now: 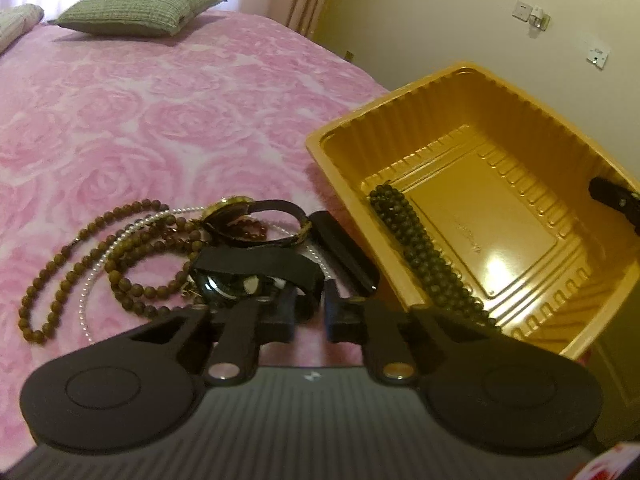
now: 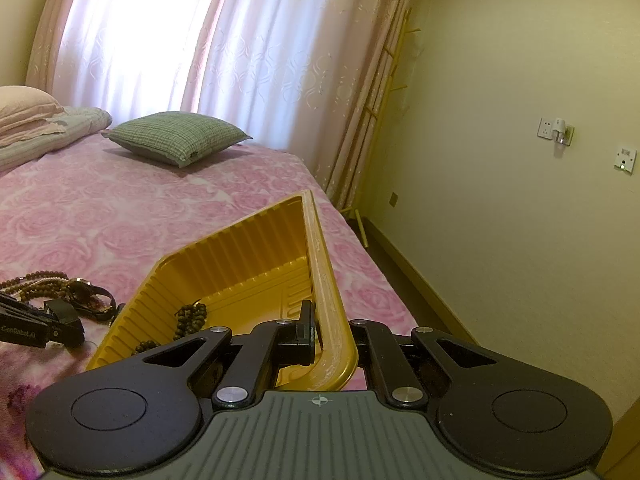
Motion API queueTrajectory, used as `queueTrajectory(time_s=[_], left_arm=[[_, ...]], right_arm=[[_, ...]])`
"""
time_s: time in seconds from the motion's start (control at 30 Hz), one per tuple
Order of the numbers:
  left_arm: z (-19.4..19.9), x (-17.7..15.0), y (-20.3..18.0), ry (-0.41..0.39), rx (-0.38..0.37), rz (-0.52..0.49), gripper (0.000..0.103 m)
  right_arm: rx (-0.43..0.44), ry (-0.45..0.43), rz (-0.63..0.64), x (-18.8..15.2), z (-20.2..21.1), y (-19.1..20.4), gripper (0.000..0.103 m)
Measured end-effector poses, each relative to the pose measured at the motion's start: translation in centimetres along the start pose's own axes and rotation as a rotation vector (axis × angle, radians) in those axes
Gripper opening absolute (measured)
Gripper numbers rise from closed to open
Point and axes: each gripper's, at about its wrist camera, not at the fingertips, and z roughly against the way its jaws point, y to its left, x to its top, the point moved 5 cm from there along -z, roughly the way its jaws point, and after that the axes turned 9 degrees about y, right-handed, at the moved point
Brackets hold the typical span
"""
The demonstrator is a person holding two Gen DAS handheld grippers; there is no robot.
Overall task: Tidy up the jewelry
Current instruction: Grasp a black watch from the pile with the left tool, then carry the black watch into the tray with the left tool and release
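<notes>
A gold plastic tray (image 1: 400, 108) sits tilted on the pink bed, with a dark bead string (image 1: 420, 248) inside along its left wall. My right gripper (image 2: 332, 336) is shut on the tray's rim (image 2: 324, 280); one finger shows inside the tray in the left wrist view (image 1: 616, 200). Left of the tray lies a pile: brown bead necklaces (image 1: 80, 264), a pearl strand (image 1: 120, 240), a gold-rimmed watch (image 1: 236, 216) and a black-strapped watch (image 1: 248, 276). My left gripper (image 1: 310, 312) is at the black watch's strap, with a narrow gap between its fingers. The beads also show in the right wrist view (image 2: 192, 316).
The pink rose-patterned bedspread (image 1: 140, 120) stretches away to a green checked pillow (image 1: 140, 8). The bed's right edge runs just behind the tray, with a cream wall (image 2: 520, 200), curtains (image 2: 200, 40) and a yellow rack (image 2: 384, 100) beyond.
</notes>
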Motion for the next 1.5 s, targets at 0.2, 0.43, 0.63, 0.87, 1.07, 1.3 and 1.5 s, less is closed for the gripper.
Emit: queueTrajectory(time_s=[0.2, 0.43, 0.63, 0.87, 1.07, 1.3, 1.5], left_arm=[[1.8, 0.0, 0.4, 0.006, 0.020, -0.037, 0.009], [4.5, 1.1, 1.3, 0.034, 0.041, -0.077, 0.006], [6.6, 2.6, -0.3, 0.002, 0.001, -0.115, 0.005], [7.6, 4.6, -5.1, -0.015, -0.140, -0.173, 0.005], [6.3, 4.8, -9.4, 0.017, -0.248, -0.256, 0.005], [3.9, 2.9, -11.4, 0.091, -0.276, -0.294, 0.007], [3.6, 2.2, -10.5, 0.092, -0.271, -0.286, 0.013]], right_arm=[[0.001, 0.000, 0.001, 0.0, 0.0, 0.0, 0.005], [0.001, -0.007, 0.004, 0.0, -0.1, 0.0, 0.005], [0.003, -0.012, 0.010, 0.0, 0.2, 0.3, 0.005], [0.009, -0.015, 0.013, 0.1, 0.6, 0.3, 0.006], [0.009, -0.015, 0.011, 0.1, 0.6, 0.3, 0.006], [0.013, -0.012, 0.007, 0.1, 0.7, 0.1, 0.006], [0.012, -0.008, 0.001, 0.1, 0.6, 0.1, 0.006]])
